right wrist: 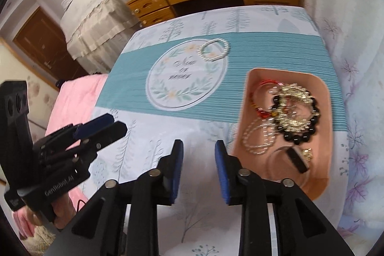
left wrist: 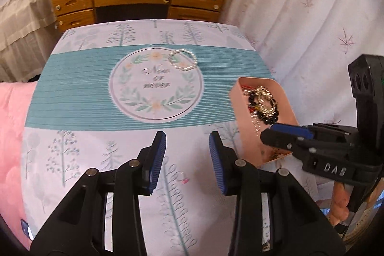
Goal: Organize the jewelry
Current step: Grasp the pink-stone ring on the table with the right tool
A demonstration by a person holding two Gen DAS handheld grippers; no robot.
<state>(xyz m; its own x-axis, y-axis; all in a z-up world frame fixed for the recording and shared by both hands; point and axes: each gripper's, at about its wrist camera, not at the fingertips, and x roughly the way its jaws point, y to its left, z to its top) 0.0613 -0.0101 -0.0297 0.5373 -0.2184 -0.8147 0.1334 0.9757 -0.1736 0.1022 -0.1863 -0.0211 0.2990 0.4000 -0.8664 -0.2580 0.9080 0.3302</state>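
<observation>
A white pearl bracelet [left wrist: 182,60] lies on the table's teal band, at the round emblem's upper right; it also shows in the right wrist view [right wrist: 214,49]. A pink tray [left wrist: 234,97] at the table's right holds a black bead bracelet [right wrist: 303,133], a gold chain [right wrist: 293,94], a silver chain [right wrist: 258,136] and red cords. My left gripper [left wrist: 187,144] is open and empty above the near table, well short of the pearl bracelet. My right gripper [right wrist: 198,152] is open and empty, just left of the tray [right wrist: 328,102]. Each gripper shows in the other's view.
The table wears a white cloth with tree print and a teal band [left wrist: 79,88]. A wooden dresser [left wrist: 139,1] with clutter stands behind it. A floral curtain [left wrist: 300,16] hangs at the right. Pink bedding [left wrist: 12,136] lies at the left.
</observation>
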